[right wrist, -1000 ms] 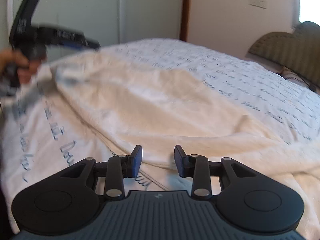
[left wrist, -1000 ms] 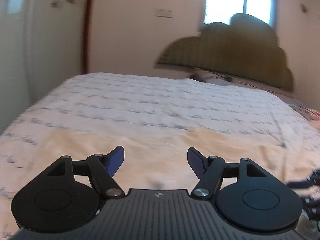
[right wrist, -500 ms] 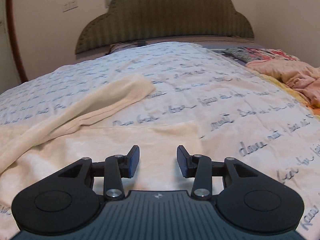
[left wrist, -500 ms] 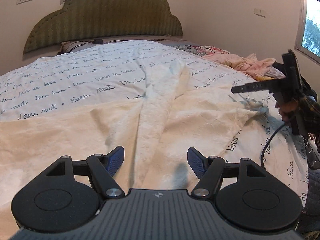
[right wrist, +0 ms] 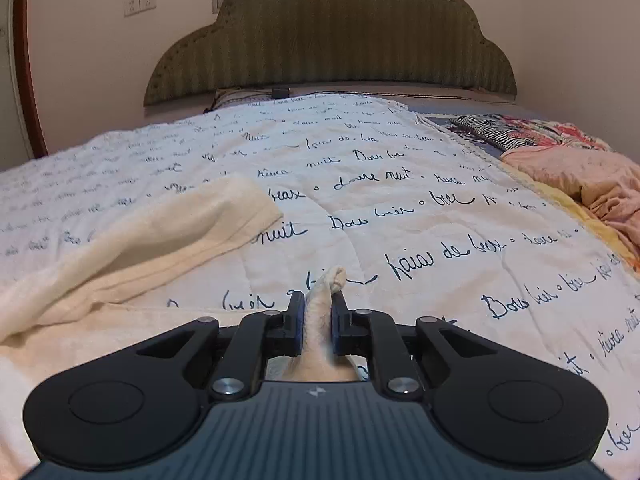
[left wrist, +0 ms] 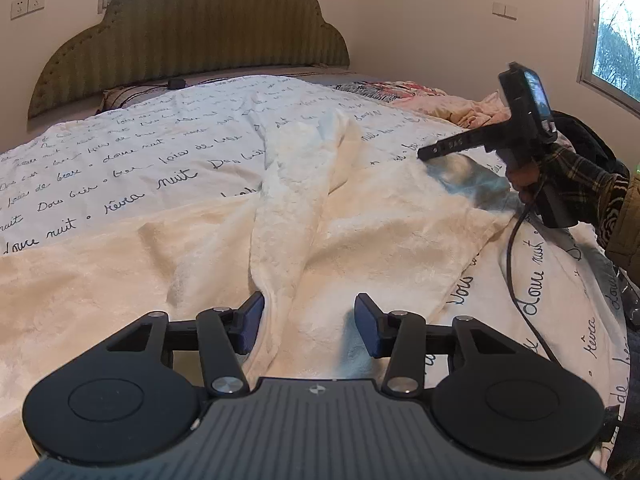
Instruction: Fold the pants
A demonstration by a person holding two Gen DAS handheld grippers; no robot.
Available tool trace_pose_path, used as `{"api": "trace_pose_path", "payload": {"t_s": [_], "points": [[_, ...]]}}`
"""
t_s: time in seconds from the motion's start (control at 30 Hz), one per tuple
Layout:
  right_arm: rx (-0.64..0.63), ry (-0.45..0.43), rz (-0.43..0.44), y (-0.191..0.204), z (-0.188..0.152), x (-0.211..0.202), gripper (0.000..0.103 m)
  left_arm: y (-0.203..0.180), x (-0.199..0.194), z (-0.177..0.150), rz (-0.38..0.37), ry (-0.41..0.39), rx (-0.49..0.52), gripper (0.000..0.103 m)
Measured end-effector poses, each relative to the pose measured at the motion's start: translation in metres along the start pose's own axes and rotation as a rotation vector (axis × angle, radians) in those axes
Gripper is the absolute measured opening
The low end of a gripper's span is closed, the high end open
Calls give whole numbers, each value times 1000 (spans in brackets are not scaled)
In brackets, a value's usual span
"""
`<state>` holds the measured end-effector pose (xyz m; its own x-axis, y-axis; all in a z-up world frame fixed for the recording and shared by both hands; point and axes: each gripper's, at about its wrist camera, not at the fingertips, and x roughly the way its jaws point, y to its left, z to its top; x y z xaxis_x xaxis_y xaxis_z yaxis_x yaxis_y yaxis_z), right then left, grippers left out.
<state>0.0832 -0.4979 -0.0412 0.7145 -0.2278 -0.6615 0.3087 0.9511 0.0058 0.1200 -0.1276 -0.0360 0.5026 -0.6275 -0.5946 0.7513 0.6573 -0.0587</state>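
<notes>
Cream pants lie spread across the bed, one leg running toward the headboard. My left gripper sits low over the near part of the pants. Its jaws are closing, with a raised ridge of the fabric between them; the pads are still apart. In the right wrist view, my right gripper is closing, its pads pinching a small fold of the pants that pokes up past the tips. One pant leg lies to its left. The left wrist view shows the right gripper at the pants' right edge.
The bed cover is white with dark script. A padded olive headboard stands at the far end. Pink and patterned clothes are piled at the right side. A person's hand in a plaid sleeve holds the right gripper; its cable hangs over the cover.
Both views swung round to face the headboard and dropped toward the pants. The right jaws closed onto a fold of the pants. The left jaws narrowed around a fabric ridge.
</notes>
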Motion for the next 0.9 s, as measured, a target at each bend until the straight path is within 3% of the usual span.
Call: {"api": "trace_pose_path", "payload": {"t_s": [0.03, 0.07, 0.13, 0.2, 0.3, 0.37, 0.47, 0.53, 0.63, 0.73, 0.77, 0.8, 0.9], "points": [[-14, 28, -24, 2, -1, 6, 29, -1, 2, 1, 1, 0, 3, 52], [-11, -1, -68, 4, 0, 3, 39, 0, 3, 1, 0, -2, 4, 52], [13, -88, -168, 10, 8, -15, 41, 2, 4, -1, -5, -9, -4, 52], [17, -158, -116, 23, 22, -34, 44, 5, 6, -3, -10, -21, -24, 52], [-55, -164, 35, 64, 53, -43, 43, 8, 8, -5, -9, -34, -45, 52], [-91, -140, 114, 97, 72, -34, 46, 10, 8, -6, -16, -43, -46, 53], [-73, -60, 166, 137, 94, 2, 56, 13, 7, -11, -36, -60, -58, 55], [-47, 27, 142, 158, 102, 35, 64, 19, 8, -12, -65, -64, -90, 57], [21, 165, 76, 176, 105, 74, 65, 31, 10, -13, -130, -69, -149, 66], [-38, 165, 30, 187, 101, 87, 64, 34, 10, -13, -147, -74, -158, 69], [-40, 146, 33, 186, 99, 86, 54, 34, 9, -13, -148, -77, -154, 70], [-9, 130, 43, 181, 99, 83, 30, 34, 9, -14, -147, -80, -152, 70], [118, 78, 79, 153, 96, 68, 15, 35, 8, -16, -146, -88, -165, 68]]}}
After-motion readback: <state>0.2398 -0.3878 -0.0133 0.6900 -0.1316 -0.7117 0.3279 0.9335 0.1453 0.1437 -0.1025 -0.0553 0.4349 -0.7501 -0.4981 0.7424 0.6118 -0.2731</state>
